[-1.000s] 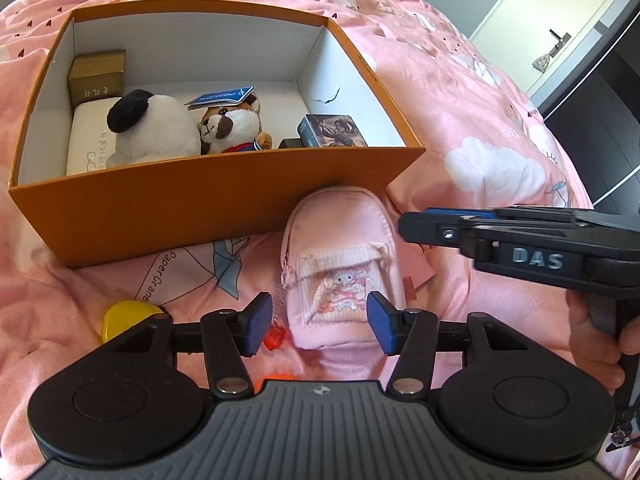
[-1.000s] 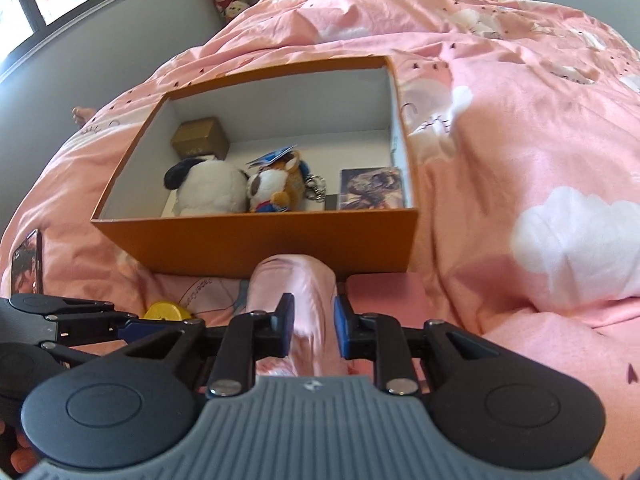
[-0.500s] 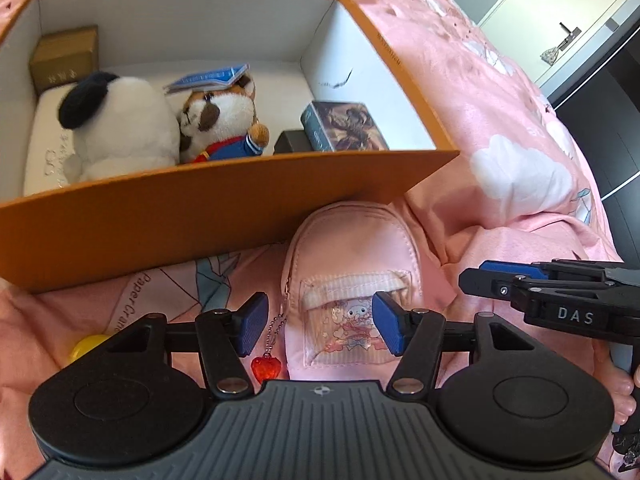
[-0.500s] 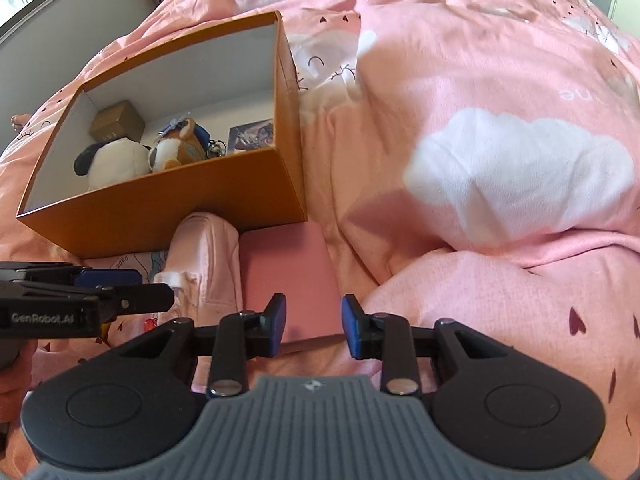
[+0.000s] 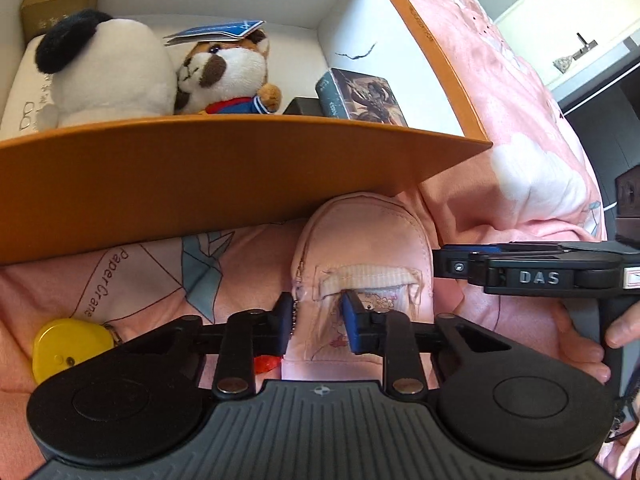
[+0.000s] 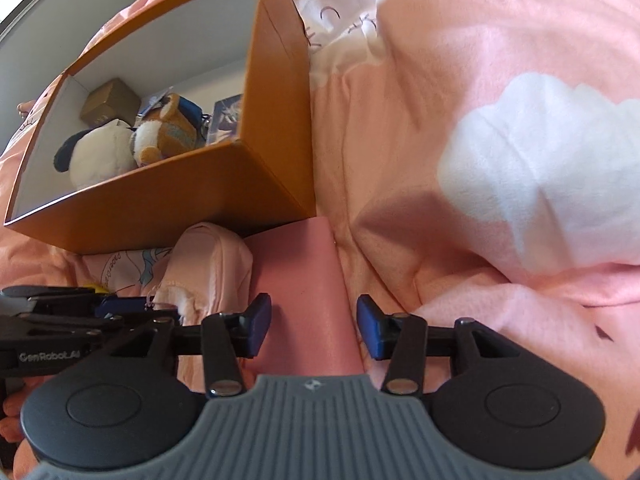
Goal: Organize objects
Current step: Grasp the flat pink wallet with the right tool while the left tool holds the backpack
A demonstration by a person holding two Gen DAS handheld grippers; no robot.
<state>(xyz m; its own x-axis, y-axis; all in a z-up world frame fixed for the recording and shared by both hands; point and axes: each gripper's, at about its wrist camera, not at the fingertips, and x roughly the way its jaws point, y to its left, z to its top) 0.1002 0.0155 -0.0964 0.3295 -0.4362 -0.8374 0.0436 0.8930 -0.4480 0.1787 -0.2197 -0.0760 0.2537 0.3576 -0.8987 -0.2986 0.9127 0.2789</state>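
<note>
Soft pink pouch [image 5: 362, 240] (domed top) beside boxy orange cardboard [image 5: 224, 176].

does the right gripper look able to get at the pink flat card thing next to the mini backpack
Probably yes. The right gripper, jaws opening, already straddles the pink card, which lies bare on the blanket. The mini backpack crowds its left edge, so that finger has little room.

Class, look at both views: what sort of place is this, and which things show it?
Probably a bedroom: a pink quilt printed with clouds, plush toys in an orange box, a door behind.
</note>
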